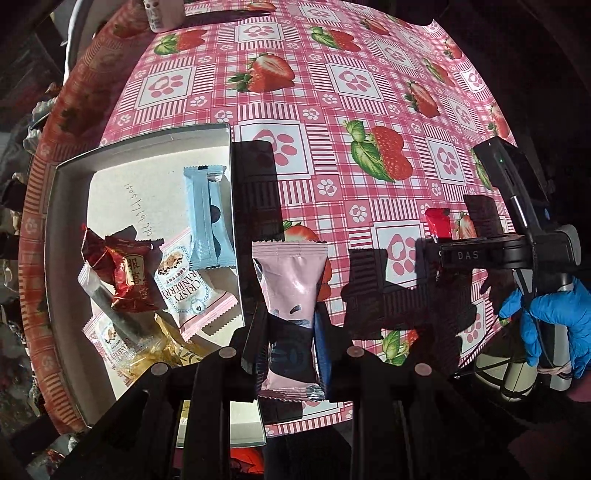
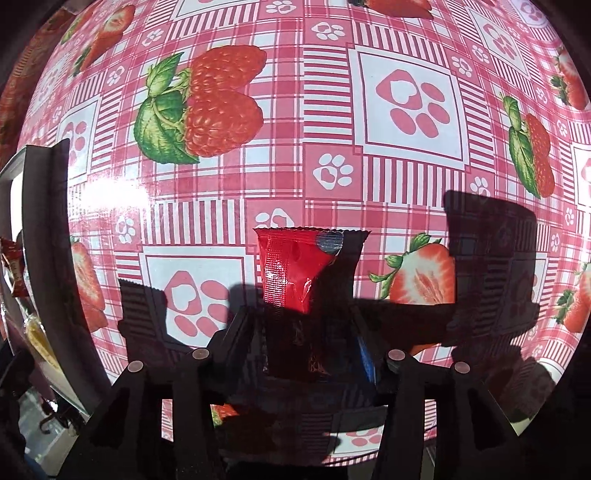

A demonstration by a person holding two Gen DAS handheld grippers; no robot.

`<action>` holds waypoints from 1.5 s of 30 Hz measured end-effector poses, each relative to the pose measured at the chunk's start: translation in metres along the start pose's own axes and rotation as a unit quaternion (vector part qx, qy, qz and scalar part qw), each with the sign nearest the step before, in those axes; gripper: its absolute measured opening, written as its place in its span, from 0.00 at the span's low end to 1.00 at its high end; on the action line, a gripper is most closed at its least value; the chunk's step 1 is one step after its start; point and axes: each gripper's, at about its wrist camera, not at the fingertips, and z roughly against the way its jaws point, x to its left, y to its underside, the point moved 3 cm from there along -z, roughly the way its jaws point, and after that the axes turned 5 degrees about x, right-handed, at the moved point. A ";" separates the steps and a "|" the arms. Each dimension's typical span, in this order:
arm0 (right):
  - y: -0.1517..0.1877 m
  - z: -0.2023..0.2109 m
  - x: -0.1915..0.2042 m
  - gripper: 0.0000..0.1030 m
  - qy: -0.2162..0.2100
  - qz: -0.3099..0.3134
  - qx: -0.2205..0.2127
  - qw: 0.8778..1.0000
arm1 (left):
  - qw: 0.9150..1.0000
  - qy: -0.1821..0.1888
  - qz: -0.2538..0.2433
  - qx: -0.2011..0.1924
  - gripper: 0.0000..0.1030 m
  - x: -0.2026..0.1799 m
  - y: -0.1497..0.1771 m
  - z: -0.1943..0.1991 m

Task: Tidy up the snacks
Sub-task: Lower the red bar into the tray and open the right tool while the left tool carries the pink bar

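While pointing down, left gripper (image 1: 284,332) clamps pink packet (image 1: 290,291).

A: What covers the tabletop (image 1: 369,110)?
B: A pink checked cloth printed with strawberries and paw prints.
A: Anything else?
B: A small white bottle (image 1: 157,14) at the far edge, partly cut off.

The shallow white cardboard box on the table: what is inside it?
Inside the white cardboard box: a light blue packet, red foil sweets, cranberry packets, a yellow wrapper. The left gripper covers its near corner.
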 end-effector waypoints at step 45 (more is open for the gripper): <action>0.059 0.045 0.319 0.21 -0.043 0.276 -0.023 0.960 | 0.979 -0.032 0.200 0.001 0.25 0.159 0.069 -0.002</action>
